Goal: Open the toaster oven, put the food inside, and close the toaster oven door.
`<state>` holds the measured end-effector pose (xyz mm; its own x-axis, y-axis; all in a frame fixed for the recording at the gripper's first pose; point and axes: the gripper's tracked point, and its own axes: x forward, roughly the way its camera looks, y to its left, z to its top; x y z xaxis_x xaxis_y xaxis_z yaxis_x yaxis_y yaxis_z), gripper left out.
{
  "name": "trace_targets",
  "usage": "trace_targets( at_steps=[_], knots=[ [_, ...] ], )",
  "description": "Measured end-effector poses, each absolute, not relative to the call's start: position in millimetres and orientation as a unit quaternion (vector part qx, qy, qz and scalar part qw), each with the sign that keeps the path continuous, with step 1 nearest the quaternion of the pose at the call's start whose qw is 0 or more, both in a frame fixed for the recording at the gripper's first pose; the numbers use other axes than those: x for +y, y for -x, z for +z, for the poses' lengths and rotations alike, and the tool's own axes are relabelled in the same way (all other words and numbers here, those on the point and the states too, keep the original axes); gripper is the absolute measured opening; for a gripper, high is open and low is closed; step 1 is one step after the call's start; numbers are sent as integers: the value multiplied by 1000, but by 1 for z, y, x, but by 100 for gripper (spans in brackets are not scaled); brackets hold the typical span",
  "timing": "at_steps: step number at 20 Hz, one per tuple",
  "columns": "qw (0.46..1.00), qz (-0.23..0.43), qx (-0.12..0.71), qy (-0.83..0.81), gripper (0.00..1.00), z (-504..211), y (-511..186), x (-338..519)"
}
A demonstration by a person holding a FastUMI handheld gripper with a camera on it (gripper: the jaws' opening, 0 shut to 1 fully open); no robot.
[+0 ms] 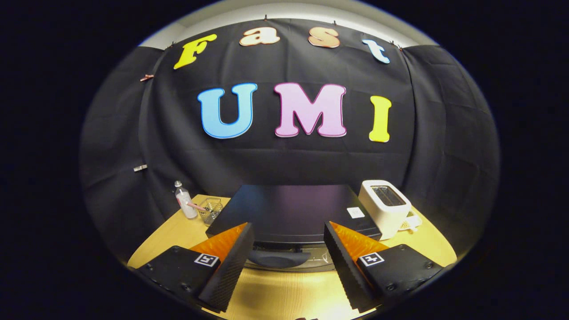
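Light: dim booth, bright glare on the wooden table (284,298) at bottom centre.
Distortion: fisheye bends the edges.
Focus: sharp centre.

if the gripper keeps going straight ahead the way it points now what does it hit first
Most likely the black toaster oven just ahead of the open gripper, probably near its dark curved door handle between the fingers. Depth is hard to judge, but nothing else lies in that line.

A staged recording booth, not a real kitchen: black cloth (284,164) pinned up as walls hems in a small wooden table (284,293) set with a black toaster oven (289,213), a white toaster (384,206) and a plastic bottle (184,200).
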<state>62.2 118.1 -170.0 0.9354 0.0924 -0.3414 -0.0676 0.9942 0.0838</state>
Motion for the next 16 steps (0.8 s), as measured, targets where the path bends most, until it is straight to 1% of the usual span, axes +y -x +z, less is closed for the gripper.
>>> trace_targets(
  at_steps=[8, 10, 11, 16],
  knots=[
    [967, 33, 249, -45, 98, -232, -81, 136],
    [969, 26, 242, -34, 99, -231, -84, 135],
    [968, 24, 248, -27, 96, -236, -83, 136],
    [965, 29, 260, -19, 97, -236, -71, 135]
  ],
)
